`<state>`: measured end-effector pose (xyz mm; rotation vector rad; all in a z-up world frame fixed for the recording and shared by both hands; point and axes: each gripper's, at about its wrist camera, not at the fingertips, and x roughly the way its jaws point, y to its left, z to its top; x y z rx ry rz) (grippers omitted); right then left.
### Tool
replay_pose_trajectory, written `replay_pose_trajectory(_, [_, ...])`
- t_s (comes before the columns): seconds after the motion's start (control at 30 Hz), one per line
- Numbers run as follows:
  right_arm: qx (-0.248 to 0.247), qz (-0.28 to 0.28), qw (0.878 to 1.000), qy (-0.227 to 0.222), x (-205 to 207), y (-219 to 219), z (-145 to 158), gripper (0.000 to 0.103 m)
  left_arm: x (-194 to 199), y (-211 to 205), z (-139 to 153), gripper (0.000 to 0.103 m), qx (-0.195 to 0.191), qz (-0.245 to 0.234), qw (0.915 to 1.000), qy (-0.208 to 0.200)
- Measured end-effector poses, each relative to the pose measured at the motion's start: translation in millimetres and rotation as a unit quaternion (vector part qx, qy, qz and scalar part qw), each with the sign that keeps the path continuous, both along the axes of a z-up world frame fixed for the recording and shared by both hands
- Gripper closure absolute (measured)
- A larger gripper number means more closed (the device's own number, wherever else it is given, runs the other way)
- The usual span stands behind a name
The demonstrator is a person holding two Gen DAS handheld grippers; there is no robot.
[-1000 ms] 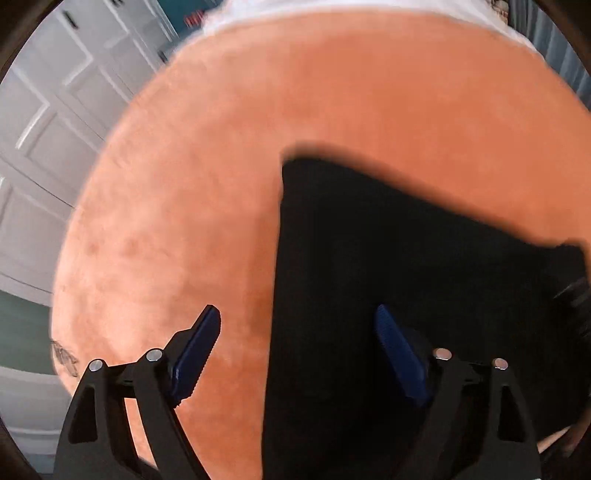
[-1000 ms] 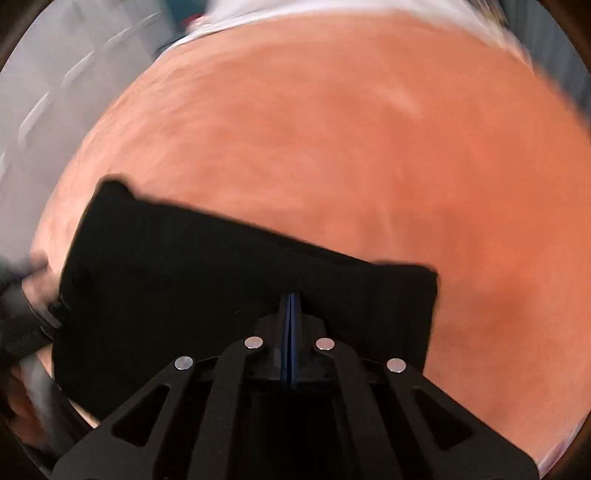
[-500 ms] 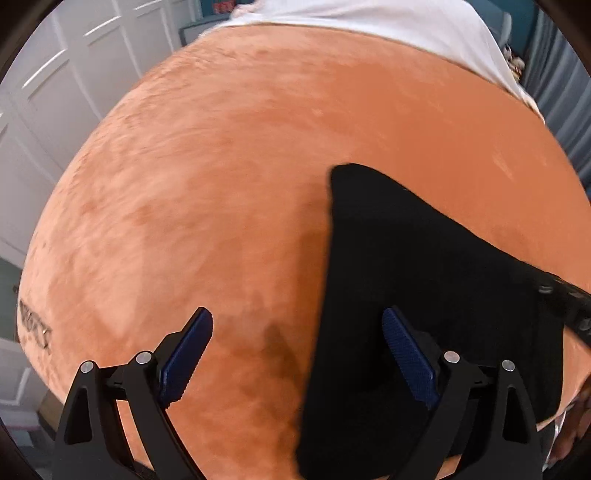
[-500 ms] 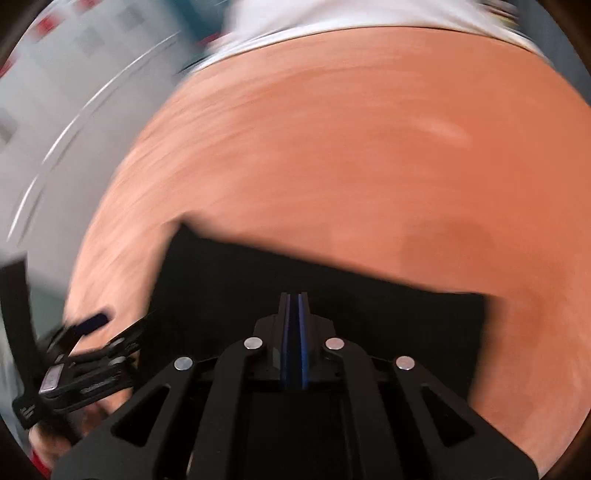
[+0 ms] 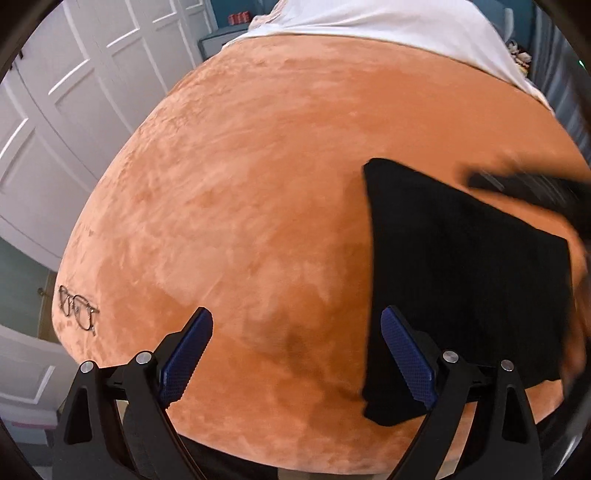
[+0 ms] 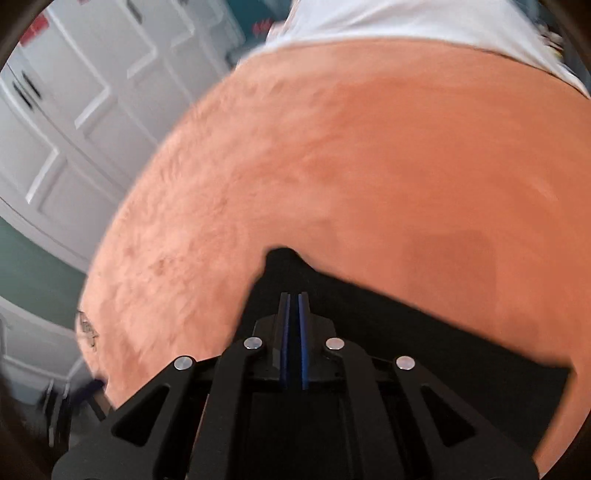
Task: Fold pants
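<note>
The black pants (image 5: pixel 465 273) lie folded into a flat rectangle on the orange blanket (image 5: pixel 258 184), at the right of the left wrist view. My left gripper (image 5: pixel 295 354) is open and empty, above the blanket just left of the pants. My right gripper (image 6: pixel 293 332) has its blue pads nearly together, a thin gap between them, over the pants (image 6: pixel 424 332) near their left corner. I cannot see cloth between the pads. A blurred black shape, the right gripper (image 5: pixel 532 188), shows over the far edge of the pants.
A pair of glasses (image 5: pixel 77 306) lies on the blanket near its left edge. White panelled doors (image 5: pixel 74 110) stand to the left. White bedding (image 5: pixel 388 22) lies beyond the blanket's far edge.
My left gripper has pulled back to the left, off the pants, still open. My right gripper has swung toward the left corner of the pants, its pads parting slightly.
</note>
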<state>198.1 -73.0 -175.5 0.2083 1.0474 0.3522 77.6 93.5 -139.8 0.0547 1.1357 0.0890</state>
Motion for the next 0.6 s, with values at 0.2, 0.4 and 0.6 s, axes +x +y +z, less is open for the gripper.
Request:
replay_pose_trajectory(0.2, [0.024, -0.209, 0.976, 0.063, -51, -170, -56, 0.103, -2, -44, -14, 0.012, 0.017, -0.037, 0.999, 0.017])
replay_pose_trajectory(0.4, [0.006, -0.153, 0.988, 0.021, -96, -146, -15, 0.097, -15, -87, -16, 0.012, 0.064, -0.076, 0.995, 0.007])
replay_pose_trajectory(0.6, [-0.027, -0.158, 0.987, 0.031, -124, -138, -29, 0.092, -24, -107, -20, 0.012, 0.107, -0.095, 0.9897, 0.011])
